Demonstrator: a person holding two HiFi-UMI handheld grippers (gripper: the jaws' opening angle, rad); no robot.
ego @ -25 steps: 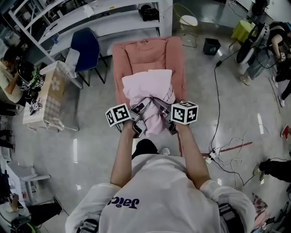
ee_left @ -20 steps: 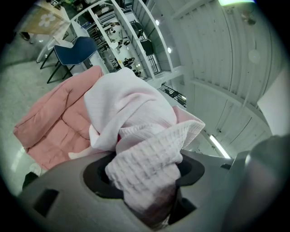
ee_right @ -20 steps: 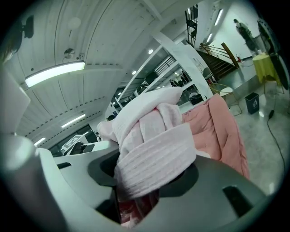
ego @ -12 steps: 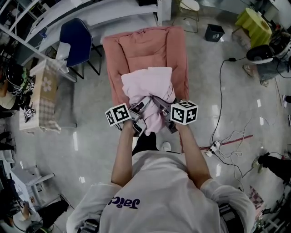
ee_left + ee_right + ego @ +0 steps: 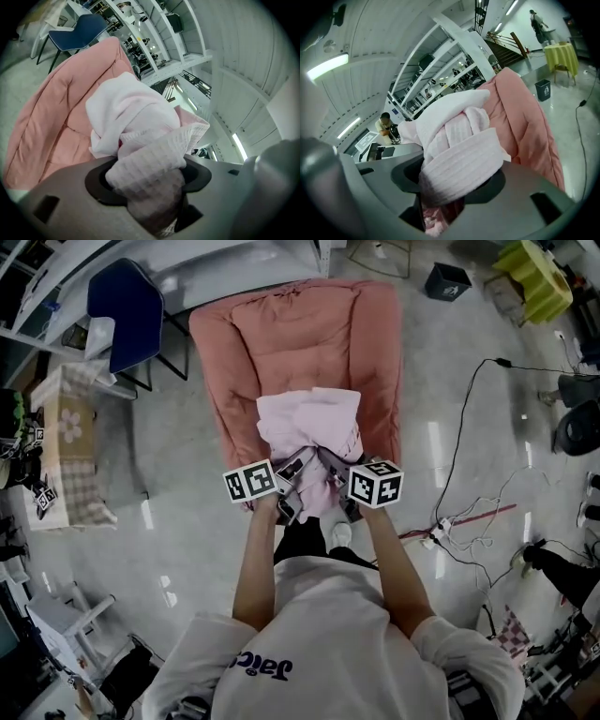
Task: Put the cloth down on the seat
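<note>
A pale pink waffle-weave cloth (image 5: 309,432) hangs bunched between both grippers over the front of the salmon-pink padded seat (image 5: 281,343). My left gripper (image 5: 289,486) is shut on the cloth's near left part, a thick fold (image 5: 150,164) wedged between its jaws. My right gripper (image 5: 334,486) is shut on the near right part, where a rolled wad (image 5: 459,164) fills the jaws. The far end of the cloth lies toward the seat cushion (image 5: 51,122). In the right gripper view the seat (image 5: 525,117) stands behind the cloth.
A blue chair (image 5: 127,306) and a small table with a checked cover (image 5: 66,446) stand left of the seat. Cables and a power strip (image 5: 445,526) lie on the glossy floor at right. White shelving (image 5: 216,263) runs behind. A black bin (image 5: 445,279) and yellow-green table (image 5: 539,277) sit far right.
The view has shifted forward, so the pink seat now fills more of the frame below the cloth. Both grippers hold the cloth as before, slightly lower in the picture.
</note>
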